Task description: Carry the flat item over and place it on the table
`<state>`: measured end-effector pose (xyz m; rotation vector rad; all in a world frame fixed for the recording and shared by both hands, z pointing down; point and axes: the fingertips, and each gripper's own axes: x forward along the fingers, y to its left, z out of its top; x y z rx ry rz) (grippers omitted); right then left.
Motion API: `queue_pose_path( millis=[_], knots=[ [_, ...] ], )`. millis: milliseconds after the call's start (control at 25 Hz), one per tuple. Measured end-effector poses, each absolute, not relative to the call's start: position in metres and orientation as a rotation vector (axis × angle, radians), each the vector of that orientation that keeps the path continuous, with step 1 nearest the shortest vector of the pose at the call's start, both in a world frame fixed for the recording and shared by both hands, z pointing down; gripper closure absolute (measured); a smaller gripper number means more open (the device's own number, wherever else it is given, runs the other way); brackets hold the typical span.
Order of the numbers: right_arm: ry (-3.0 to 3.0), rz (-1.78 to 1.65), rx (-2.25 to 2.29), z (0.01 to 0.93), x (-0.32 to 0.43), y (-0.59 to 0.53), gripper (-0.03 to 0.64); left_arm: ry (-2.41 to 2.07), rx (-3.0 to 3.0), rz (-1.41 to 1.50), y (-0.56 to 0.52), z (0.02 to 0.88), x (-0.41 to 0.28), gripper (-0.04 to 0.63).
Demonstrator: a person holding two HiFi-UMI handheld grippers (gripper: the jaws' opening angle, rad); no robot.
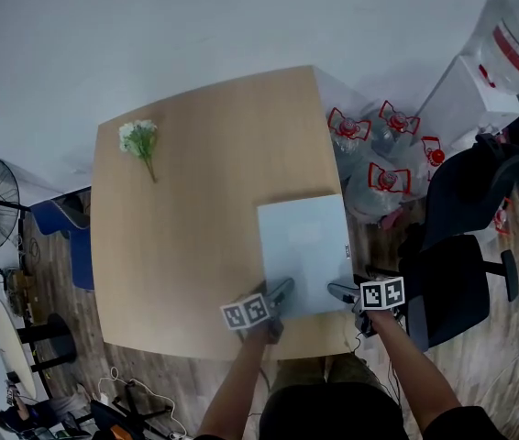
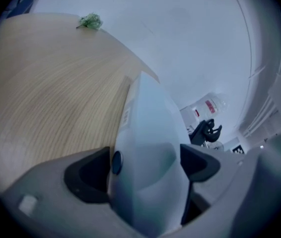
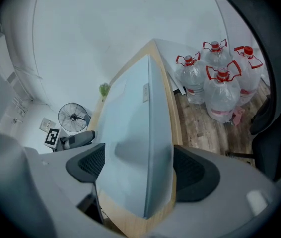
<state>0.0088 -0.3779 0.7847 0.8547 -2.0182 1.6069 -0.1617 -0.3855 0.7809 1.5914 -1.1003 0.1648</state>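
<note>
Both forearms [image 1: 237, 383] reach forward from the lower edge. The left gripper [image 1: 280, 293] and right gripper [image 1: 339, 291] sit side by side, fingers [image 2: 88, 175] seemingly clamped on the flat item's [image 1: 303, 246] near edge.

The left gripper [image 1: 281, 291] and the right gripper [image 1: 341, 292] are grey, with black pads [image 3: 192, 173] on the jaws. Each has a white cube [image 1: 382, 293] with black squares. The person's top [image 1: 333, 417] is black

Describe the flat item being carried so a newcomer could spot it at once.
Find the wooden table; at its near right edge is a pale grey-blue panel, gripped along its near side by the left gripper and right gripper. It is the only flat rectangle there, unlike the flower sprig at the far left corner.
</note>
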Motion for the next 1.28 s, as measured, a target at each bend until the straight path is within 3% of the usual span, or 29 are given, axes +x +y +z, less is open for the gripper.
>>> queue_pose_path(
  millis=[400, 880, 960, 1280],
  knots=[
    [-2.302, 1.424, 0.928, 0.697, 0.045, -0.353, 0.202, -1.221, 1.732, 0.103, -0.339, 0.708, -0.165, 0.155],
    [-2.583, 1.066, 1.079, 0.581, 0.107, -0.251, 0.264, -1.377, 2.138, 0.068, -0.217, 0.539, -0.068, 0.198],
    [-2.611, 1.025, 1.099, 0.565, 0.115, -0.234, 0.280, -1.427, 2.145, 0.041, -0.196, 0.523, -0.060, 0.232],
    [-2.675, 0.825, 1.093, 0.521, 0.118, -0.175, 0.389, -1.640, 2.126, -0.015, -0.137, 0.485, -0.065, 0.543]
  ],
)
